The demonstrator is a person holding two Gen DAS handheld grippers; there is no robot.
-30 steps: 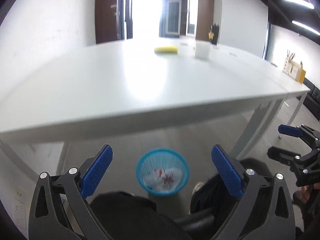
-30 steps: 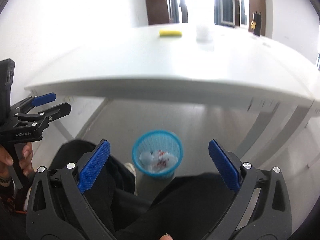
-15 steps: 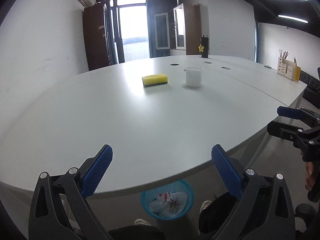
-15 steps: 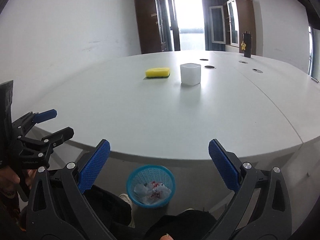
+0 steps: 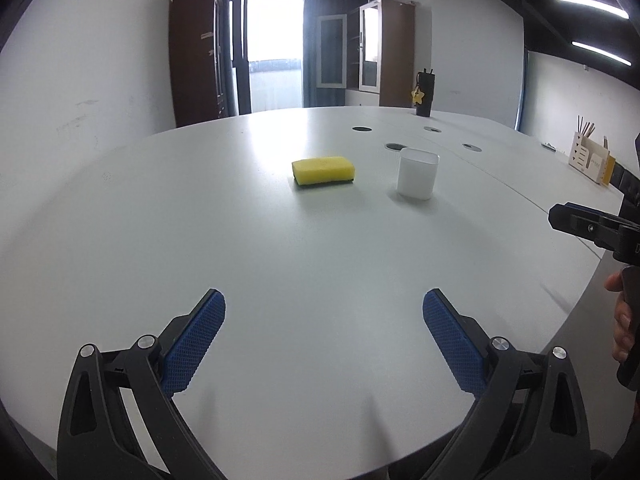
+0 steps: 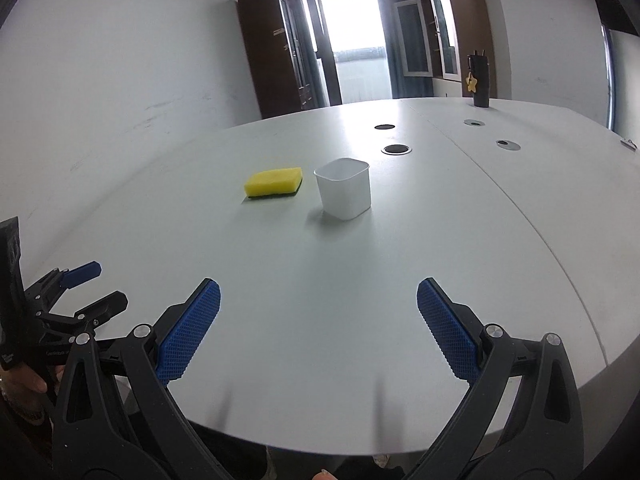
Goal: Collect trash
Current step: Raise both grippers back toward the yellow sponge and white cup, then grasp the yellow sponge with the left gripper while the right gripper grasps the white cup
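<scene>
Now both wrist cameras look level across a broad white oval table (image 5: 280, 260), where half a second ago a blue mesh bin of crumpled trash still showed beneath the table edge; that bin has dropped out of both views, so the grippers have risen from the floor to table height. At the lower left of the right wrist view, the left gripper (image 6: 94, 286) is held by a hand just off the table's near edge, its black fingers spread wide and holding nothing. Moving right to the upper middle of the frame, a yellow rectangular sponge with a dark green underside (image 6: 273, 182) lies flat, and just beside it, apart, stands a white translucent square plastic cup (image 6: 344, 192), upright and apparently empty. Behind them are round cable holes, and at the far upper right a black bottle with a yellow star tag (image 6: 479, 84). Along the bottom centre the right gripper (image 6: 318, 320) hovers over bare tabletop, blue pads set wide apart, empty. No loose trash is visible on the table, so the earlier drop into the bin seems complete; the cup looks the likeliest remaining candidate, well ahead of both grippers.
</scene>
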